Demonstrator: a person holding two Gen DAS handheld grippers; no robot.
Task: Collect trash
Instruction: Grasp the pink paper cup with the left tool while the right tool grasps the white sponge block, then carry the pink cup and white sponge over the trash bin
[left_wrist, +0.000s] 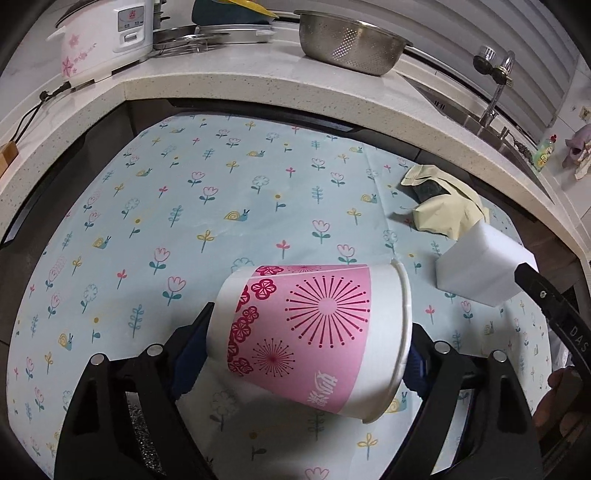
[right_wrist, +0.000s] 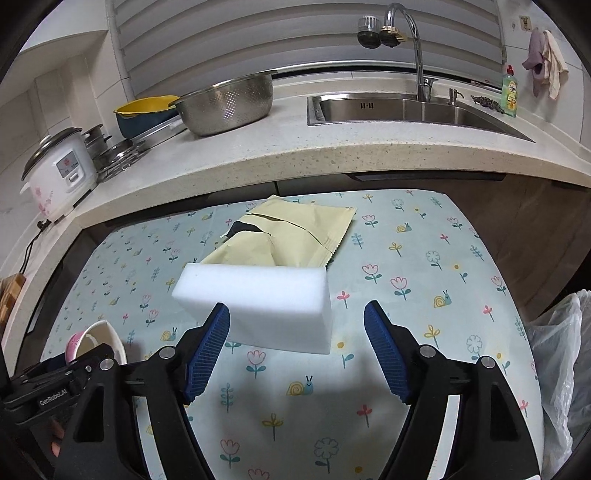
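A low bench covered in a pale blue cloth printed with flowers and snails sits just in front of a speckled stone kitchen counter.

The left gripper has a pink-and-white paper cup lying on its side between its fingers. The cup's base touches the left finger and its rim sits against the right one. The fingers stand wide, spanning the length of the cup; whether they press it firmly I cannot tell.

The right gripper hangs over the middle of the bench with its blue ribbed fingers wide apart and nothing gripped. A white foam block lies on the cloth just ahead of them, its near left corner overlapping the left fingertip in this view.

Beyond the block, toward the bench's far edge by the counter, lies a torn pale yellow wrapper with something dark showing through the tear.

A translucent plastic bag hangs past the right edge of the bench.

On the counter stand a steel colander, a white rice cooker and a sink with a tap.
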